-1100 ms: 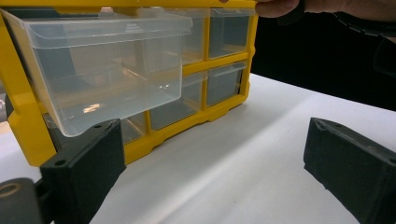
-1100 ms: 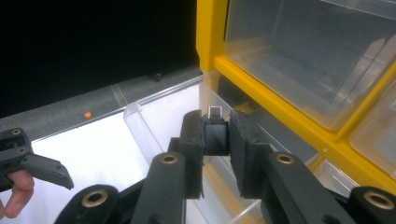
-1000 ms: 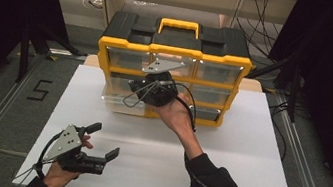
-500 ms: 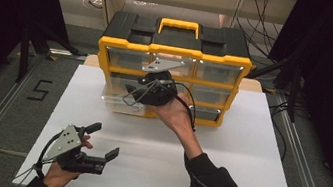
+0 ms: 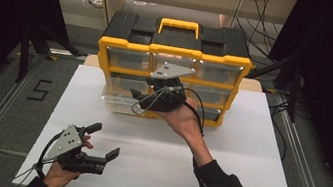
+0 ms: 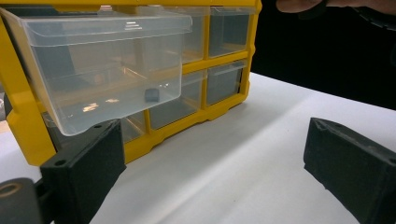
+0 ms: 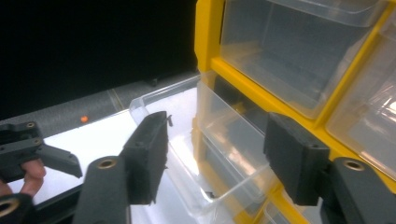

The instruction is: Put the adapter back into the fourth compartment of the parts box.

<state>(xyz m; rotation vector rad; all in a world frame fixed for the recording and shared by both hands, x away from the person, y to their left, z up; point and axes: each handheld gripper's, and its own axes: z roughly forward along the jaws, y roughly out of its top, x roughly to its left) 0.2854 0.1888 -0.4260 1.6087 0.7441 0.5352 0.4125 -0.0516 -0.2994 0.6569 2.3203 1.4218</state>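
Two black jaws of your right gripper (image 5: 140,100) stand spread and have just been opening, with the rim of the pulled-out clear drawer (image 5: 120,101) between them but no pad pressing on it. That drawer juts from the lower left of the yellow organizer (image 5: 173,54), which sits at the far edge of the white table (image 5: 242,176). In the left gripper view a small dark piece (image 6: 151,94) lies on the floor of the drawer near its front corner. Your left gripper (image 5: 103,142) rests low at the near left of the table, well apart from the organizer, its jaws spread wide with nothing between them
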